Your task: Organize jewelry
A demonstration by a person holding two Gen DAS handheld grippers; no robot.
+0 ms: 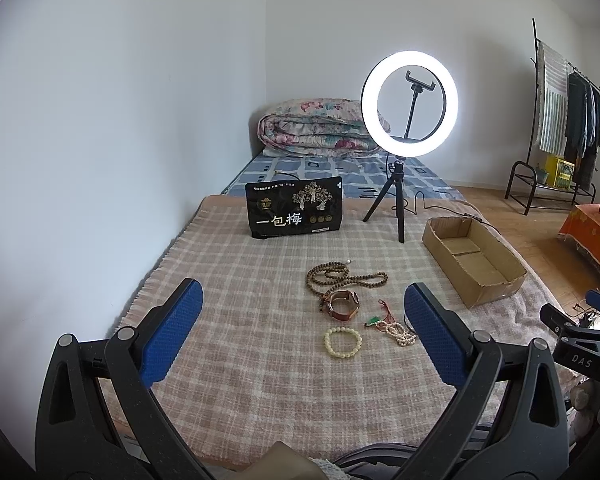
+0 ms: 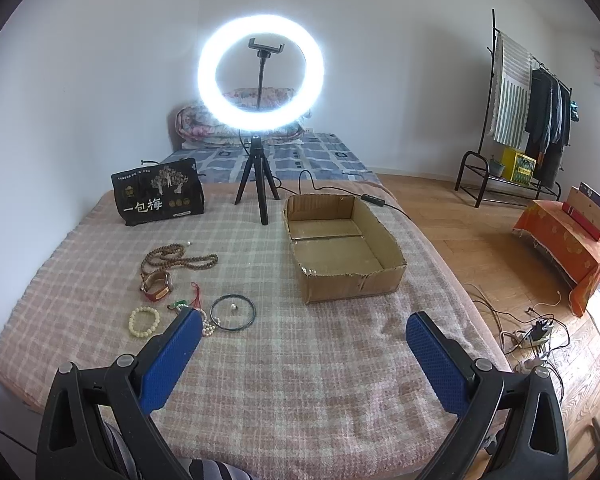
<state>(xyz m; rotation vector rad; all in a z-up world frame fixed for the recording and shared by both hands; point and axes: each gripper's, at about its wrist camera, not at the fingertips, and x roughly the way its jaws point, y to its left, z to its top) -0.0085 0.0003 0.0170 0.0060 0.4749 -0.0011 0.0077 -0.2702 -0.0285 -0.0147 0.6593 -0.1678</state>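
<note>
Jewelry lies on a plaid blanket [image 1: 260, 360]: a long brown bead necklace [image 1: 342, 276] [image 2: 176, 258], a brown-strap watch [image 1: 342, 305] [image 2: 158, 283], a cream bead bracelet [image 1: 343, 343] [image 2: 143, 321], a small white bead string with red cord [image 1: 396, 330] [image 2: 198, 304], and a dark bangle [image 2: 233, 311] with a tiny pearl inside it. An empty cardboard box [image 1: 474, 258] [image 2: 342, 240] stands to the right. My left gripper [image 1: 302, 330] is open and empty, hovering in front of the jewelry. My right gripper [image 2: 304, 354] is open and empty, right of the jewelry.
A lit ring light on a tripod [image 1: 409, 104] [image 2: 260, 80] and a black snack bag [image 1: 294, 208] [image 2: 158, 198] stand at the blanket's far end. A cable [image 2: 332, 189] runs behind the box. A folded quilt [image 1: 320, 128], clothes rack [image 2: 528, 120] and floor cables [image 2: 532, 332] lie beyond.
</note>
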